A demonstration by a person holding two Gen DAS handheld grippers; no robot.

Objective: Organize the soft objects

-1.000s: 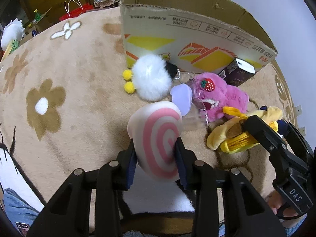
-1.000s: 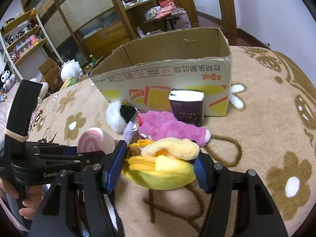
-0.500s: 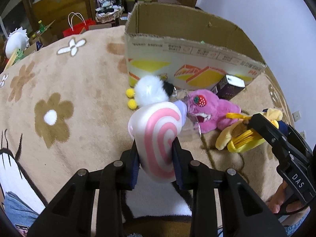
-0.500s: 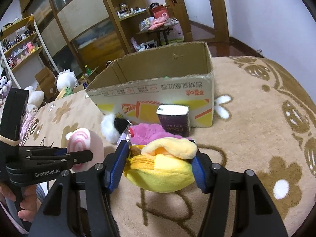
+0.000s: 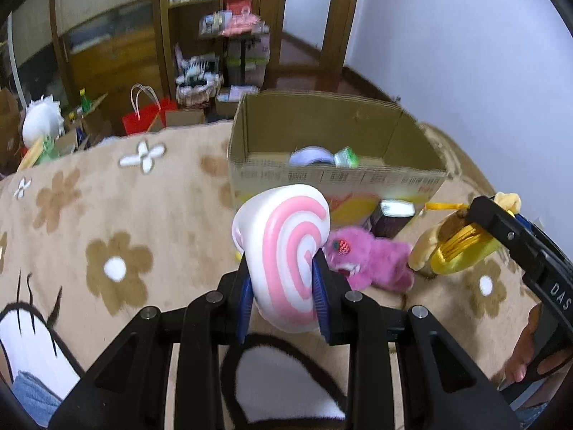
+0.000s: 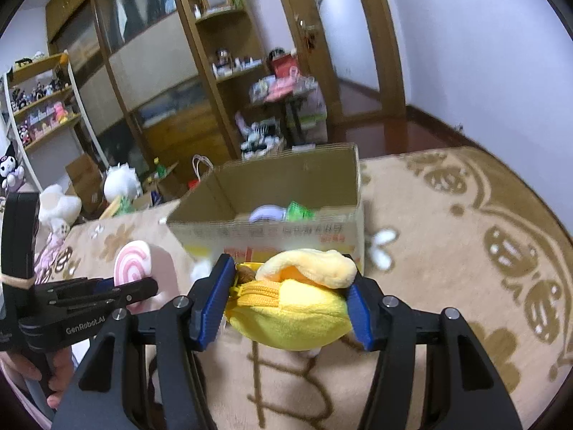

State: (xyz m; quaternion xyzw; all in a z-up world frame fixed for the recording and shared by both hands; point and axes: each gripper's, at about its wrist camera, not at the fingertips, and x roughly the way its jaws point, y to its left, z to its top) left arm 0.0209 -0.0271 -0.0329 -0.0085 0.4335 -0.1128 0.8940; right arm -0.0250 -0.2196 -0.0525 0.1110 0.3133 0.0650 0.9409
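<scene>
My left gripper (image 5: pixel 283 286) is shut on a white plush cushion with a pink swirl (image 5: pixel 286 243), held off the rug. My right gripper (image 6: pixel 288 304) is shut on a yellow plush pouch with a zipper (image 6: pixel 293 319), also lifted. The same pouch (image 5: pixel 462 251) shows at the right of the left wrist view. Ahead of both stands an open cardboard box (image 6: pixel 286 233) with a lilac thing (image 5: pixel 309 156) and a green thing (image 5: pixel 345 157) inside. A pink plush toy (image 5: pixel 372 261) lies on the rug in front of the box.
A small dark purple carton (image 5: pixel 390 218) stands against the box front. The beige flowered rug (image 5: pixel 107 215) spreads to the left. Behind it are a red bag (image 5: pixel 147 118), shelves and clutter. A white wall (image 5: pixel 465 53) is at the right. A hand (image 6: pixel 53 369) holds the left gripper.
Both grippers rose with their toys and tilted up, so the inside of the box now shows. The white fluffy toy has gone out of sight behind the swirl cushion.
</scene>
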